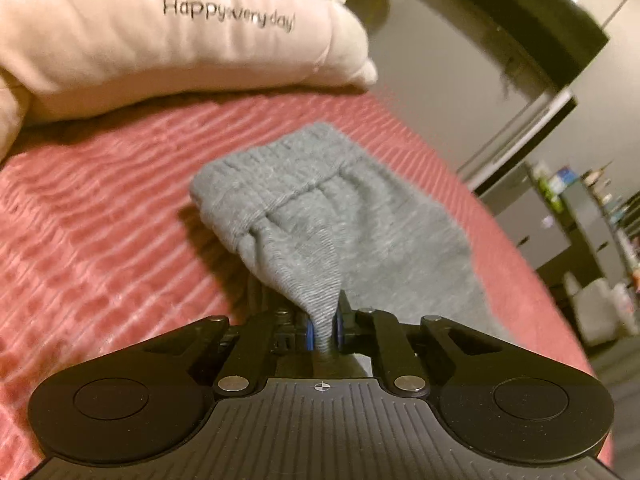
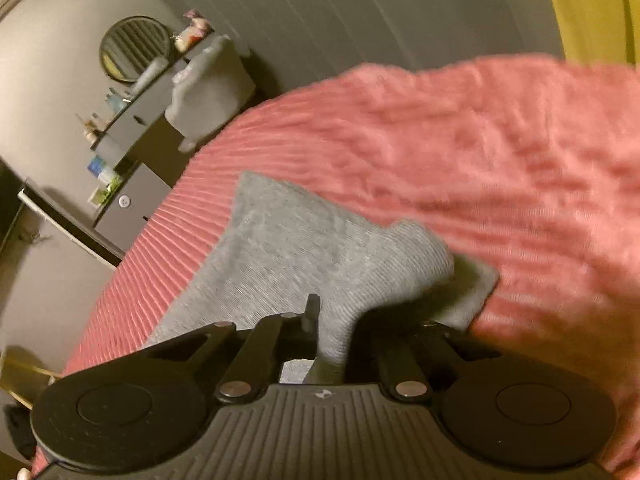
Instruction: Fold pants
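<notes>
Grey knit pants [image 1: 320,216] lie on a pink ribbed bedspread [image 1: 100,220]. In the left wrist view the ribbed waistband faces away from me and a fold of the grey cloth is drawn up into my left gripper [image 1: 325,326], which is shut on it between its blue pads. The right wrist view shows another part of the pants [image 2: 288,256], with a fold pulled up into my right gripper [image 2: 332,332], shut on the cloth. A darker grey layer sticks out under that fold at the right.
A cream pillow [image 1: 160,32] with printed writing lies at the far end of the bed. Beyond the bed's edge stand grey drawers [image 2: 132,196] with small bottles on top, a round mirror [image 2: 134,48] and a grey wall. Yellow fabric [image 2: 592,4] hangs at the upper right.
</notes>
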Tool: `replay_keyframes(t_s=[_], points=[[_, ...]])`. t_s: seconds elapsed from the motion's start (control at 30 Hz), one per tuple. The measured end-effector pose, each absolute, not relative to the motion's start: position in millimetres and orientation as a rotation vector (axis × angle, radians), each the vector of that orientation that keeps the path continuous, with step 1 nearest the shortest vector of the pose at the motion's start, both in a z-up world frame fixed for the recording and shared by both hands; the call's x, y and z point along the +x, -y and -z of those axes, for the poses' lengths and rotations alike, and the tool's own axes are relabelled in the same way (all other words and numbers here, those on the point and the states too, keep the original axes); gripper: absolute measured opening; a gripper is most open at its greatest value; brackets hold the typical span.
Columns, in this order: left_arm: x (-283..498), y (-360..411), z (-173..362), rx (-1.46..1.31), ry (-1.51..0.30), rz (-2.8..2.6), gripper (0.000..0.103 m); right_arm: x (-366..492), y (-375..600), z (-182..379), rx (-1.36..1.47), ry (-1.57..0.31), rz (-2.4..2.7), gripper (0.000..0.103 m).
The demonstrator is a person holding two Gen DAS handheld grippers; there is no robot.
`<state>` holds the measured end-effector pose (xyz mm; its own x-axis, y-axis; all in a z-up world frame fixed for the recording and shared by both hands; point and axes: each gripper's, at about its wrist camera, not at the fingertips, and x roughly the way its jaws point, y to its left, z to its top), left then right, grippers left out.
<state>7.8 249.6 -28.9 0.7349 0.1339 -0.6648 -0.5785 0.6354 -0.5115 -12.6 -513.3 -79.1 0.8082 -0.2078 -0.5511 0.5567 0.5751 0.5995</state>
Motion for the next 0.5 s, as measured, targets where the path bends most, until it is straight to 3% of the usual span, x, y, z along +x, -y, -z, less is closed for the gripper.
replay_keyframes(t_s=[0.17, 0.23, 0.27, 0.3, 0.33, 0.47, 0.5], points=[[2.2, -247.7, 37.6, -0.722, -0.672, -0.458, 0.013, -20.6, 508.2, 74.7, 0.73, -0.474, 0.518, 0.005], [-0.7, -248.8, 39.7, -0.734, -0.695, -0.506, 0.03, -15.1, 503.7, 85.3, 0.66, -0.573, 0.595, 0.006], [-4.4, -248.4, 36.4, -0.729, -0.698, -0.549, 0.049, -14.0, 503.4, 89.7, 0.647, -0.603, 0.626, 0.008], [-9.1, -247.5, 30.4, -0.711, -0.69, -0.6, 0.063, -17.2, 504.6, 91.2, 0.661, -0.603, 0.644, 0.012], [-13.1, -245.2, 22.7, -0.677, -0.681, -0.641, 0.066, -23.0, 505.9, 88.4, 0.687, -0.591, 0.683, 0.016], [-20.3, -212.0, -18.5, -0.375, -0.547, -0.768, 0.079, -40.6, 497.8, 58.8, 0.585, -0.526, 0.999, 0.051], [-16.4, -200.1, -26.4, -0.325, -0.513, -0.727, 0.082, -40.3, 489.8, 50.5, 0.541, -0.487, 1.061, 0.053]])
